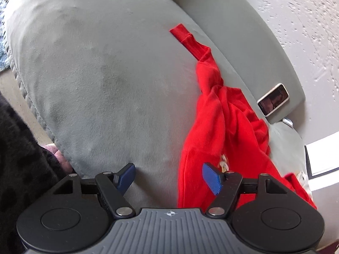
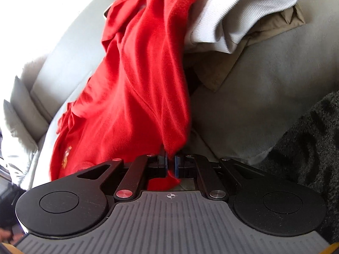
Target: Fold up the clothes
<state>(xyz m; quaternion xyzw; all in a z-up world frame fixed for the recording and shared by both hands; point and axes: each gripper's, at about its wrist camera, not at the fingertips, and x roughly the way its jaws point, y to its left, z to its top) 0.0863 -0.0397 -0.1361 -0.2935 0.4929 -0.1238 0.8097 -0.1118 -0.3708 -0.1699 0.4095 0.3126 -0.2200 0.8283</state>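
Red shirt (image 2: 135, 89) caught at one end on a grey sofa (image 1: 101, 80)

The right claw (image 2: 171, 165) is clamped on a bunched edge of the red shirt, which trails away from it across the sofa seat and up against a white ribbed garment (image 2: 239, 12) lying on tan clothing (image 2: 271, 27). The left claw (image 1: 169, 178) stands spread with nothing between its blue pads (image 1: 211, 177), one pad over the shirt's near edge, the other over bare cushion. Beyond the shirt a phone (image 1: 273, 99) rests on the sofa's back ledge.
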